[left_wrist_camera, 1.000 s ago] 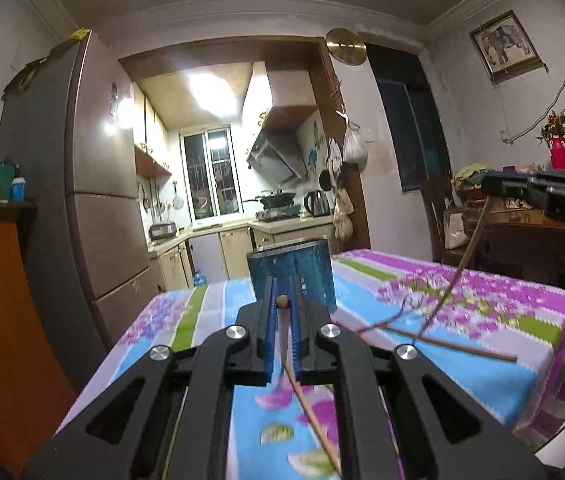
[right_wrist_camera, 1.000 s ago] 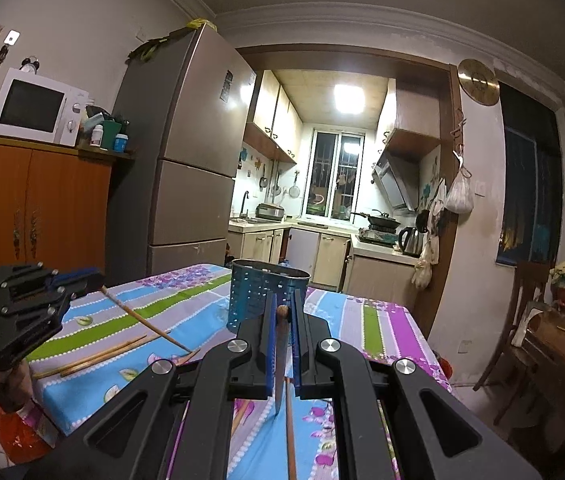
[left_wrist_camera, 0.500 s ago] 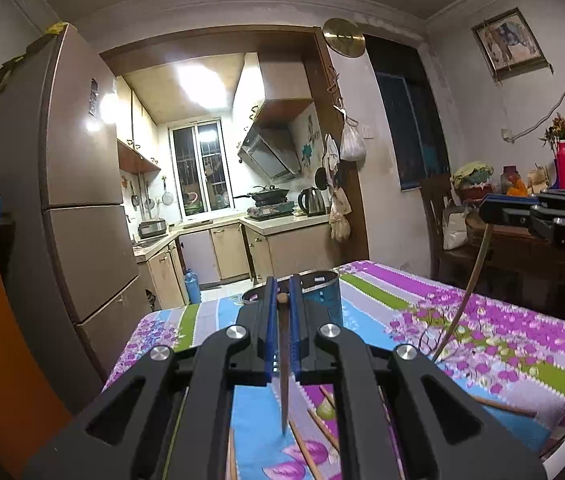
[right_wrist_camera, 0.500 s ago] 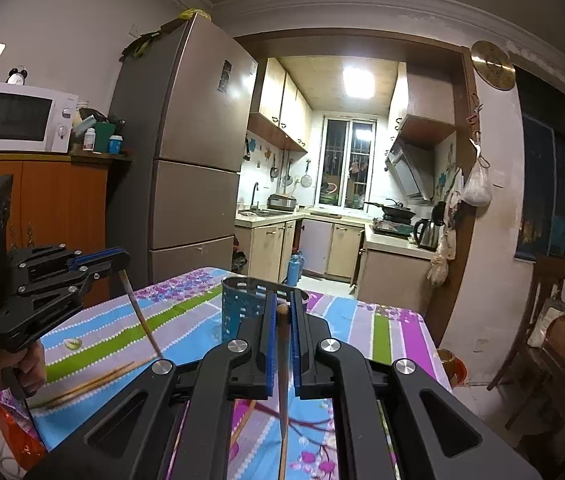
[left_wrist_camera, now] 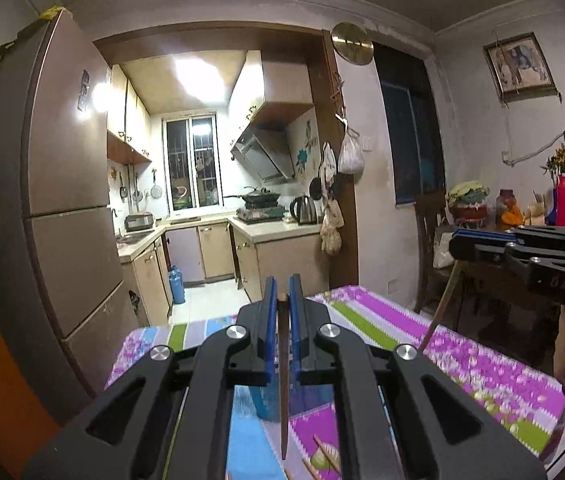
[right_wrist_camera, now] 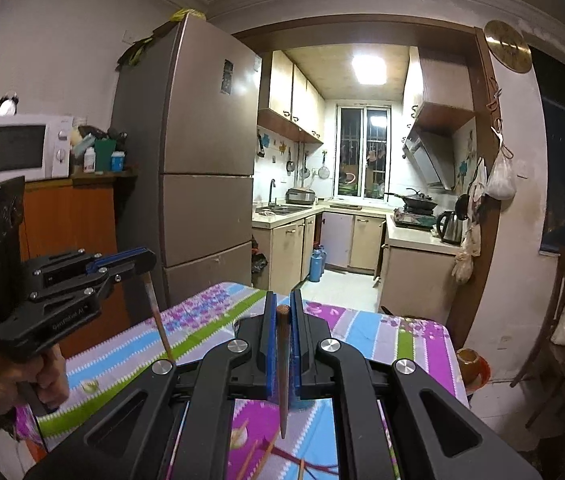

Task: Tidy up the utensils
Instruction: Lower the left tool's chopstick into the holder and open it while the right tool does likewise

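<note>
My left gripper [left_wrist_camera: 281,292] is shut on a brown chopstick [left_wrist_camera: 283,392] that hangs point down above the floral tablecloth [left_wrist_camera: 482,364]. The blue mesh utensil holder [left_wrist_camera: 266,402] shows below, mostly hidden behind the jaws. My right gripper [right_wrist_camera: 281,304] is shut on another chopstick [right_wrist_camera: 283,372], also hanging point down, with the holder [right_wrist_camera: 302,402] just behind it. Each gripper appears in the other view, the right gripper [left_wrist_camera: 458,242] at the right and the left gripper [right_wrist_camera: 146,258] at the left, both raised above the table. Loose chopsticks [left_wrist_camera: 324,452] lie on the cloth.
A tall fridge [right_wrist_camera: 206,184] stands at the left beside an orange cabinet [right_wrist_camera: 78,216] with a microwave [right_wrist_camera: 18,152]. A kitchen opens behind the table. A wooden chair [left_wrist_camera: 430,240] and a cluttered side table [left_wrist_camera: 482,224] stand at the right.
Both grippers have lifted their chopsticks off the table and tilted them to hang nearly vertical. Both have moved up and closer over the holder, which has dropped low behind the jaws.
</note>
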`<state>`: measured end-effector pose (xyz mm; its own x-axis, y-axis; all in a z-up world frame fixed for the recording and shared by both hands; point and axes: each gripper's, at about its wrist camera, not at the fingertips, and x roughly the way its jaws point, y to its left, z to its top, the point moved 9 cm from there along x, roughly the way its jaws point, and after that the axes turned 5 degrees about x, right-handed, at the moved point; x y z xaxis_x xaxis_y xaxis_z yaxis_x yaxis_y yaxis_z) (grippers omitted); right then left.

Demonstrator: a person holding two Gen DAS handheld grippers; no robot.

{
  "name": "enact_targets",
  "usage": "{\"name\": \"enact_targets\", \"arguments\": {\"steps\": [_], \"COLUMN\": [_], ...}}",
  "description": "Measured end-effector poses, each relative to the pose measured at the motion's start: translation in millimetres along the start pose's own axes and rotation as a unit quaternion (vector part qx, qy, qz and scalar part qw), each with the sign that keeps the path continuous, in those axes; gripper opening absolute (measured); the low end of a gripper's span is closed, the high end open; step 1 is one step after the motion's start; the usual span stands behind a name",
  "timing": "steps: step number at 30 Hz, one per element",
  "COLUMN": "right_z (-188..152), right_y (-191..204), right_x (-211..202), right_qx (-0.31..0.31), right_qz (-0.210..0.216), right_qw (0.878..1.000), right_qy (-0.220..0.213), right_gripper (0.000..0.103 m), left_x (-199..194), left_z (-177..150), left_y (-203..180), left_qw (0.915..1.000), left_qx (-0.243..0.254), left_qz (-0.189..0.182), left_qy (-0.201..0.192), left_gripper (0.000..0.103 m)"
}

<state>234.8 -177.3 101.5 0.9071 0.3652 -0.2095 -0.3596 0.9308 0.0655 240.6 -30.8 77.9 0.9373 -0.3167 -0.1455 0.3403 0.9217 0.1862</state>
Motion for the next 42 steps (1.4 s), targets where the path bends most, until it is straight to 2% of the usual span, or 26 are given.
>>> {"name": "enact_targets", "arguments": {"steps": [12, 19, 25, 33, 42], "right_z": [95.6, 118.3, 112.7, 78.3, 47.8], "right_y": [-10.4, -15.8, -18.2, -24.5, -36.1], "right_x": [43.6, 83.4, 118.7, 162.0, 187.5], "right_qx": [0.011, 0.004, 0.005, 0.007, 0.018], "right_qz": [0.01, -0.001, -0.001, -0.004, -0.005], "right_qw": [1.0, 1.0, 0.999, 0.997, 0.995], "right_qy": [0.013, 0.019, 0.036, 0.071, 0.096], "right_gripper": [0.008, 0.008, 0.008, 0.008, 0.008], "left_x": [29.9, 61.5, 88.7, 124.9, 152.1], "left_z": [81.4, 99.7, 90.8, 64.8, 36.5], "left_y": [19.8, 27.0, 27.4, 39.0, 39.4], "left_qw": [0.9995, 0.9994, 0.9995, 0.999, 0.9983], "left_qx": [-0.004, -0.016, -0.021, -0.044, -0.052], "left_qz": [0.01, 0.01, 0.006, 0.005, 0.003], "left_qy": [-0.029, -0.029, -0.021, -0.001, 0.025], "left_gripper": [0.005, 0.005, 0.005, 0.005, 0.005]}}
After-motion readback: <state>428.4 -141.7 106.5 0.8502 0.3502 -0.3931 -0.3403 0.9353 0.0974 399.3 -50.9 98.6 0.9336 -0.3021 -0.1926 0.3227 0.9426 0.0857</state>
